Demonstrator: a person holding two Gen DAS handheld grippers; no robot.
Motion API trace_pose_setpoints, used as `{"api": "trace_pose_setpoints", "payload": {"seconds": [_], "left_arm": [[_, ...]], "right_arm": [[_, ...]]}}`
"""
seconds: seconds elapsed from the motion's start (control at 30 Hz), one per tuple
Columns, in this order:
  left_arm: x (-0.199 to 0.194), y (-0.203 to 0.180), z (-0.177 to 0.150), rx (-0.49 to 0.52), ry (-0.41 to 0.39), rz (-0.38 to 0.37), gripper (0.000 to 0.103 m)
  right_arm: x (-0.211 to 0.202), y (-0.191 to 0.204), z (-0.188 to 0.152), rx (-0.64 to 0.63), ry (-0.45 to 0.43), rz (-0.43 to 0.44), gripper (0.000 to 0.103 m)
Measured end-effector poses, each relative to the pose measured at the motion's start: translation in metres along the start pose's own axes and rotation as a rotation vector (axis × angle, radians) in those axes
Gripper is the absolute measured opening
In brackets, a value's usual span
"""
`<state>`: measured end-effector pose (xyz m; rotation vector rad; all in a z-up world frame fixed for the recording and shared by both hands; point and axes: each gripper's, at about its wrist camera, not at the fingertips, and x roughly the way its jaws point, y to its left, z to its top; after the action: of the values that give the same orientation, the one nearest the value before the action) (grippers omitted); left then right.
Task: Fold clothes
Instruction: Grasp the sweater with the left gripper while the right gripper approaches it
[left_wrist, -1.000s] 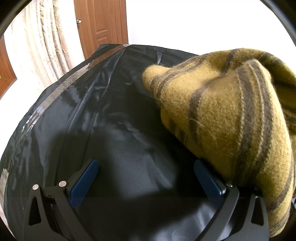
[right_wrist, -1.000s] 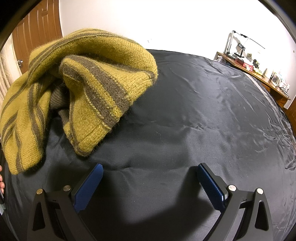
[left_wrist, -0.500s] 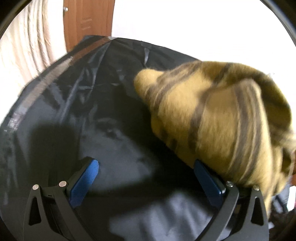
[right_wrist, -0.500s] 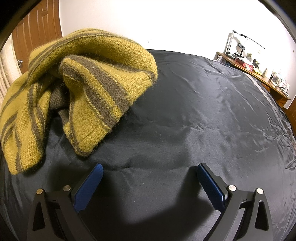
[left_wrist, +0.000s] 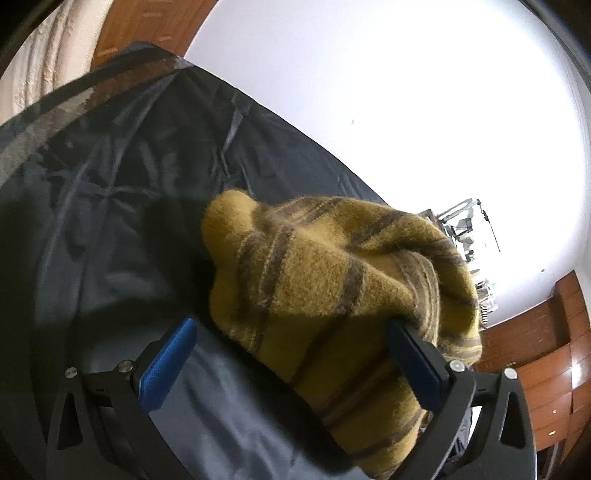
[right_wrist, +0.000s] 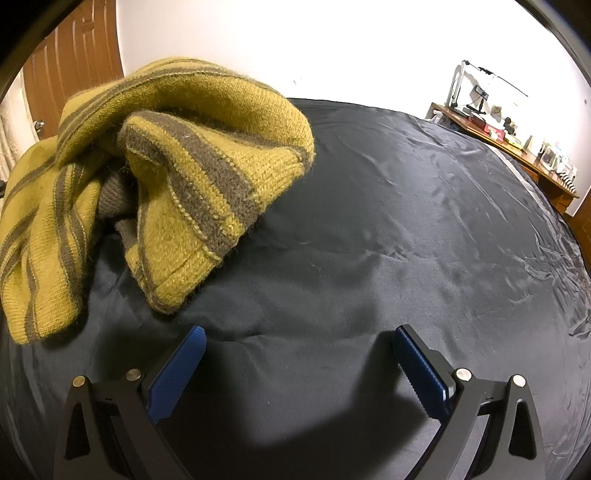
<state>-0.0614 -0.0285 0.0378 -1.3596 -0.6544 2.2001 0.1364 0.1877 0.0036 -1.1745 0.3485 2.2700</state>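
A mustard-yellow knitted sweater with grey-brown stripes (right_wrist: 177, 177) lies crumpled in a heap on the black sheet (right_wrist: 406, 240), at the left of the right wrist view. My right gripper (right_wrist: 295, 339) hovers open over bare sheet, a little in front and to the right of the heap. In the left wrist view the same sweater (left_wrist: 332, 295) bulges between the blue pads. My left gripper (left_wrist: 291, 332) is open, its right pad (left_wrist: 413, 365) pressed against the knit and its left pad (left_wrist: 166, 365) over the sheet.
The black sheet (left_wrist: 110, 184) covers a wide bed. A wooden door (right_wrist: 70, 74) and pale curtain (left_wrist: 48, 66) stand at the left. A cluttered wooden desk (right_wrist: 517, 140) runs along the far right wall. Wooden floor (left_wrist: 546, 369) shows beside the bed.
The left gripper has swung and tilted right toward the sweater, which now fills the gap between its pads. The right gripper and the heap have stayed put.
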Motion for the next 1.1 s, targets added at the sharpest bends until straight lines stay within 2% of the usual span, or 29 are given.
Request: {"api": "trace_pose_setpoints", "payload": {"seconds": [0.1,0.17,0.23,0.43,0.6,0.77,0.87,1.0,1.1], "left_arm": [[0.005,-0.005,0.001,0.008,0.019,-0.023,0.103],[0.005,-0.009,0.001,0.023,0.028,-0.038,0.103],[0.003,-0.012,0.002,0.035,0.028,-0.044,0.103],[0.0,-0.01,0.001,0.026,0.027,-0.044,0.103],[-0.004,-0.015,-0.002,0.041,0.032,-0.032,0.103],[-0.013,-0.021,-0.007,0.062,0.034,-0.022,0.103],[-0.024,-0.018,-0.014,0.081,0.035,-0.006,0.103],[-0.03,-0.018,-0.02,0.103,0.039,0.015,0.103],[-0.032,-0.017,-0.022,0.101,0.041,0.013,0.103]], "right_arm": [[0.0,0.0,0.001,-0.001,0.005,0.001,0.103],[0.002,-0.001,0.006,0.005,0.063,-0.005,0.103],[0.002,-0.007,0.016,0.031,0.141,-0.056,0.103],[-0.049,-0.028,0.062,0.075,-0.064,-0.122,0.103],[-0.07,-0.027,0.117,0.109,-0.199,-0.068,0.103],[-0.053,-0.018,0.182,0.138,-0.214,0.062,0.103],[-0.029,-0.003,0.21,0.135,-0.156,0.132,0.103],[0.009,0.026,0.236,0.056,-0.022,0.184,0.103],[0.027,0.042,0.232,-0.006,0.086,0.207,0.103]]}}
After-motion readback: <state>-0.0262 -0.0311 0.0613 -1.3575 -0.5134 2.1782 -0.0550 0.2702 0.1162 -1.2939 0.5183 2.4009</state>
